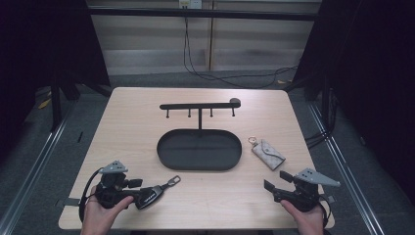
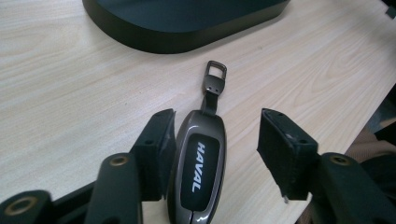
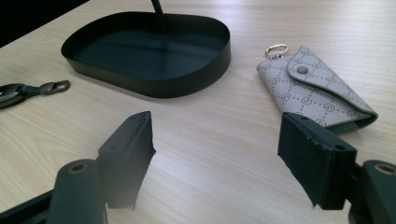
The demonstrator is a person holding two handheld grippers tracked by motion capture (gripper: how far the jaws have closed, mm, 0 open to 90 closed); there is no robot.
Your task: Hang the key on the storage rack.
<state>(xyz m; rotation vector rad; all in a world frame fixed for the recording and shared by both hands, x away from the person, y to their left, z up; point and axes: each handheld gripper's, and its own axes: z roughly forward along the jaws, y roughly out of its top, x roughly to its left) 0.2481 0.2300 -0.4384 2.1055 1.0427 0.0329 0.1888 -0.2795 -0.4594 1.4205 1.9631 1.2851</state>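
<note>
A dark car key fob (image 2: pixel 198 170) marked HAVAL lies flat on the wooden table, its metal clip (image 1: pixel 173 181) pointing toward the black oval tray (image 1: pixel 198 167). My left gripper (image 2: pixel 217 121) straddles the fob: one pad touches its side and the other stands a clear gap away, so the jaws are open. In the high view the left gripper (image 1: pixel 152 192) sits at the front left. A grey patterned key pouch (image 3: pixel 317 88) with a gold ring lies right of the tray. My right gripper (image 3: pixel 217 123) rests open on bare table just short of the pouch (image 1: pixel 268 153).
The tray (image 3: pixel 187 79) stands mid-table, and a black post rises from its back edge to a bar with several hooks (image 1: pixel 199 105). The table's front edge runs just below both hands. Dark curtains and metal rails flank the table.
</note>
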